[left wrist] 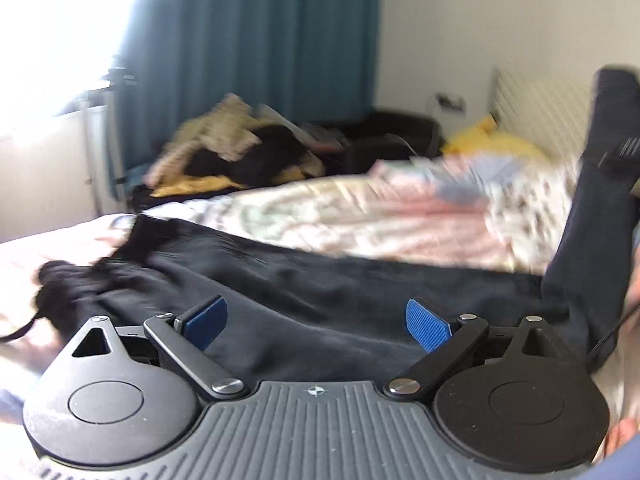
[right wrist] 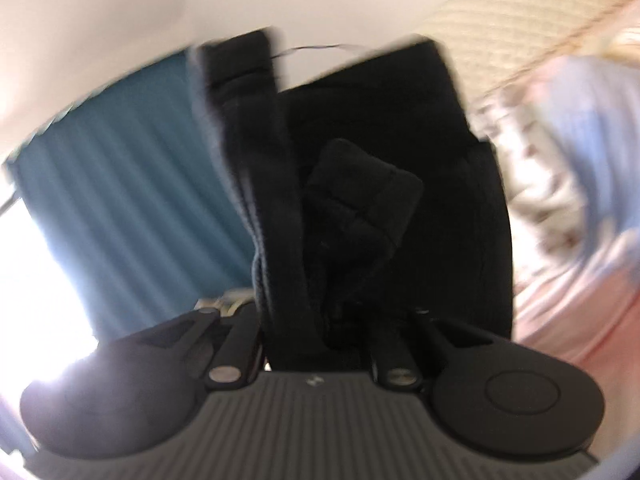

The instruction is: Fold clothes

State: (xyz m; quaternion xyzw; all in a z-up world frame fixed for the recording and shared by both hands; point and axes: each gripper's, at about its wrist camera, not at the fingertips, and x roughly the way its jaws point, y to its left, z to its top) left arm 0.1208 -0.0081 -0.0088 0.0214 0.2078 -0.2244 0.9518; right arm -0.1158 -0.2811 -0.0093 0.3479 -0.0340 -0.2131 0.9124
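Observation:
A dark navy garment [left wrist: 320,280], probably trousers, lies spread across the bed with its bunched waist at the left [left wrist: 72,284]. At the right edge one end of it rises steeply off the bed [left wrist: 592,208]. My left gripper [left wrist: 316,324] hovers just over the flat cloth, open, its blue pads [left wrist: 428,324] far apart with nothing between them. In the right wrist view my right gripper [right wrist: 320,316] is shut on the dark garment [right wrist: 360,200]. Folds and a hemmed end stand up in front of the camera and hide the fingertips. Both views are motion-blurred.
A pink floral duvet [left wrist: 360,216] covers the bed behind the garment. Further back lie a heap of mixed clothes [left wrist: 232,144], a black bag [left wrist: 392,136] and something yellow [left wrist: 492,140]. A teal curtain [left wrist: 248,40] hangs beside a bright window [left wrist: 52,40].

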